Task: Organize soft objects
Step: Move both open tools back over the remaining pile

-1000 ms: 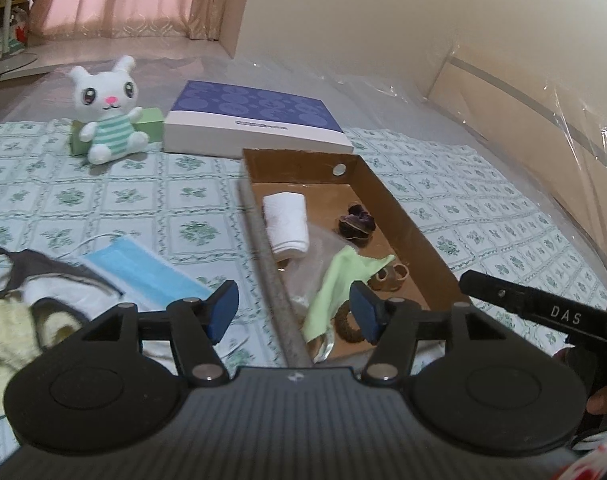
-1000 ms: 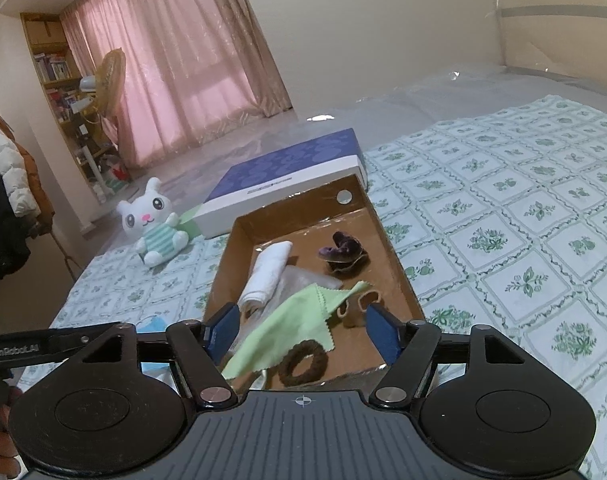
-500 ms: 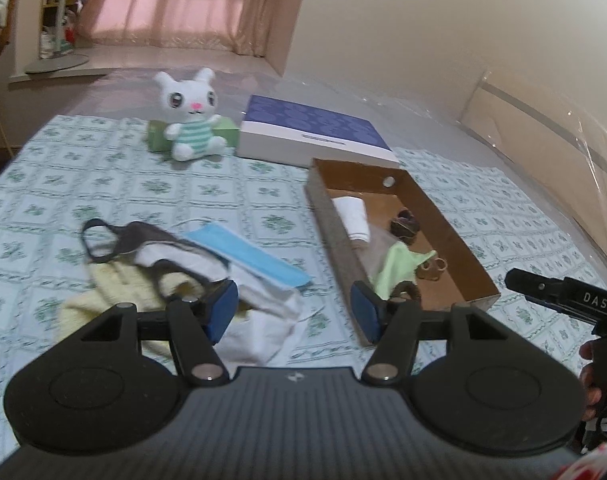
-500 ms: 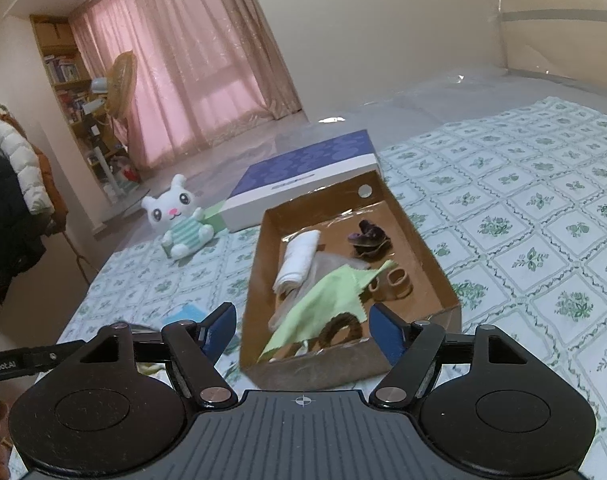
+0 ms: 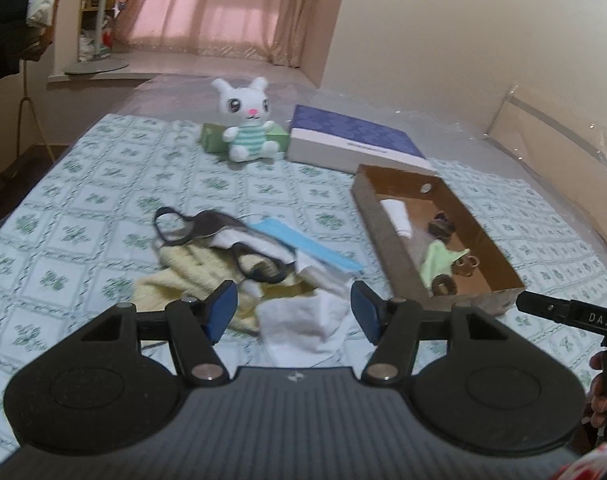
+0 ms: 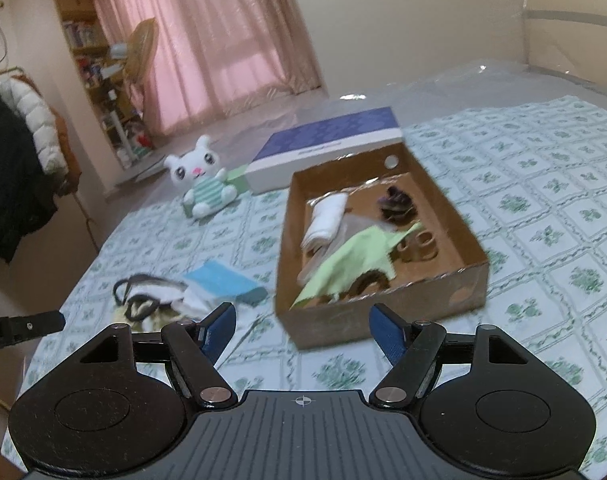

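Observation:
A brown cardboard box (image 5: pixel 395 248) (image 6: pixel 469 280) lies on the patterned bedsheet. In it are a rolled white cloth (image 6: pixel 323 220), a green cloth (image 6: pixel 355 260) and several hair ties (image 6: pixel 417 248). Left of the box is a heap of soft things: a blue face mask (image 5: pixel 303 244), a dark mask (image 5: pixel 195 226), a yellow cloth (image 5: pixel 183 272) and a white cloth (image 5: pixel 303 320). My left gripper (image 5: pixel 293 308) hangs open just above the white cloth, nothing between its pads. My right gripper (image 6: pixel 303 330) stands open in front of the box's near end, holding nothing.
A white plush rabbit (image 5: pixel 245 128) (image 6: pixel 201 184) sits at the far end against a green box (image 5: pixel 211 138). Beside it lies a flat blue-and-white box (image 5: pixel 351 138) (image 6: pixel 323 148). The other gripper's tip (image 5: pixel 563 312) and a hand show at the right edge.
Both grippers have drawn back from the cardboard box. The left one has swung left, so the heap of masks and cloths now lies ahead of it. Both stayed open.

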Tool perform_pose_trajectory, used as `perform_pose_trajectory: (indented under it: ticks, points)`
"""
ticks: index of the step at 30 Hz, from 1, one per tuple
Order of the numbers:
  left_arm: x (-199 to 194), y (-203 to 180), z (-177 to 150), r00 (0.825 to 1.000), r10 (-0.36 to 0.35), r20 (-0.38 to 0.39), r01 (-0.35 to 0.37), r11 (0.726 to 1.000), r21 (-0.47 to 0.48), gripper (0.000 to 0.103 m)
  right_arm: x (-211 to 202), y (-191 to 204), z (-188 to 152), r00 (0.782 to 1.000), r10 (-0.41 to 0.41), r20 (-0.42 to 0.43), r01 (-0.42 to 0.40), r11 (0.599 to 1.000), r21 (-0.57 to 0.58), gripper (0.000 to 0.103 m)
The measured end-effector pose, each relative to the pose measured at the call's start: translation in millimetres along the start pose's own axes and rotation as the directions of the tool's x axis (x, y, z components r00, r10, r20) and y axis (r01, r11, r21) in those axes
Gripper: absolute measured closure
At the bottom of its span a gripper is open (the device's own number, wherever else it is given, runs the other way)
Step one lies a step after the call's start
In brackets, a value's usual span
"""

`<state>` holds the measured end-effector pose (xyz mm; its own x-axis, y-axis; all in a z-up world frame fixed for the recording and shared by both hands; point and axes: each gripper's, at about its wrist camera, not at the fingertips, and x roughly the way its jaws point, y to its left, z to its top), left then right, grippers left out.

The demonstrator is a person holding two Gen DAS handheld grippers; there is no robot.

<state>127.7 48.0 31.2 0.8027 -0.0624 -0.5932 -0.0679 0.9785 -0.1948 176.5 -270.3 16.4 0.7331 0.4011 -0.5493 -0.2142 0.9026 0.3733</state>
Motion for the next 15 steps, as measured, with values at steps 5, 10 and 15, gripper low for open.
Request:
perform_pose_trajectory:
  ticks: [5, 10, 15]
  points:
    - [-7, 19, -9, 0.999, 0.04, -0.01, -0.04, 0.999, -0.024, 0.044, 8, 19, -11, 0.999, 0.035, -0.041, -0.036, 0.999, -0.032, 0.029]
    - [-12, 35, -16, 0.997, 0.079, -0.013, -0.08, 0.996, -0.044, 0.044, 16, 37, -22, 0.995, 0.063, -0.079, -0.068, 0.995, -0.07, 0.029]
    - [-14, 46, -18, 0.995, 0.101, -0.01, -0.102, 0.993, -0.058, 0.044, 25, 48, -30, 0.991, 0.073, -0.11, -0.084, 0.992, -0.093, 0.029]
